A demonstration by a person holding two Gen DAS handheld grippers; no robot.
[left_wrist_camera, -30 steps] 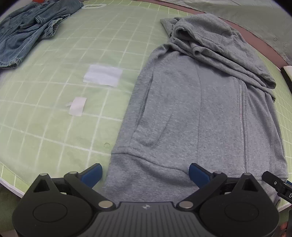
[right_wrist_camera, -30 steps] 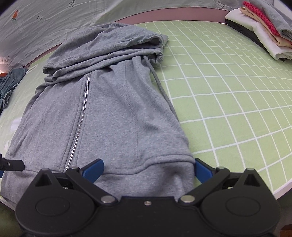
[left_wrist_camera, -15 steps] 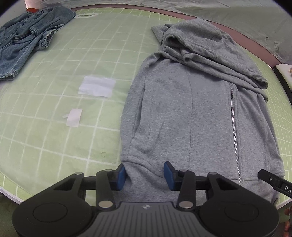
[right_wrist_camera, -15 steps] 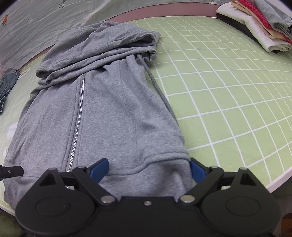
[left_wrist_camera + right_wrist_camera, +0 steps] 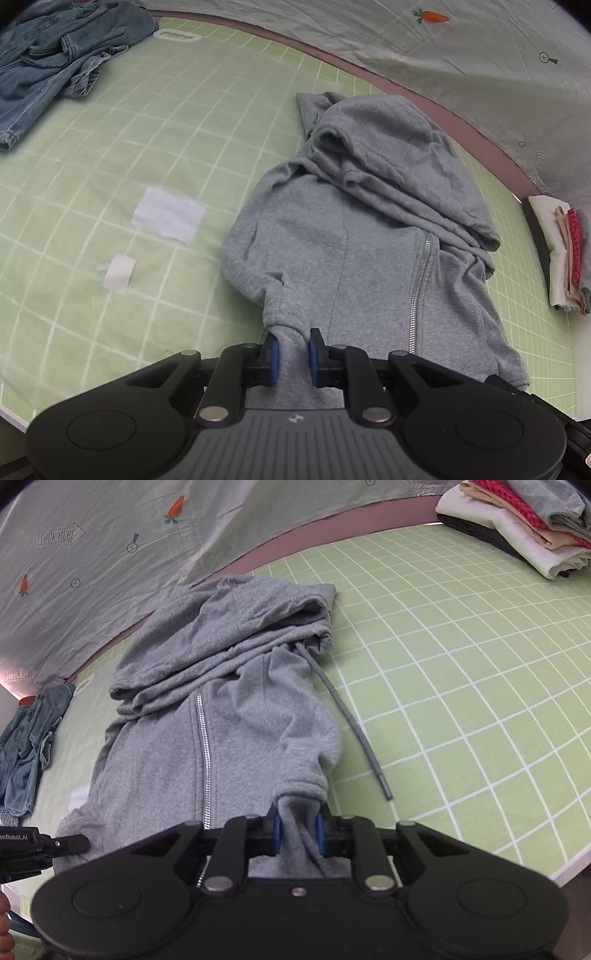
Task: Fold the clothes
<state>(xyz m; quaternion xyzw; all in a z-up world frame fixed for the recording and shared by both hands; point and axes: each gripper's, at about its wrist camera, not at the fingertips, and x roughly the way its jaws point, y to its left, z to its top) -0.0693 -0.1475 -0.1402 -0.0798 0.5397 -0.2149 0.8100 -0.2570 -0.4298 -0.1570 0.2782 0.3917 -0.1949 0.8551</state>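
Bright, even light, soft shadows; fisheye bending and dark corners throughout.

The matte black plastic left claw (image 5: 293, 356) has blue rubber pads (image 5: 272, 355) on jointed black linkage arms with silver pivot rivets, two round embossed discs, and a ribbed grey centre panel bearing a small white logo. The matte black right claw (image 5: 298, 834) looks alike (its centre is plain black, one small screw).
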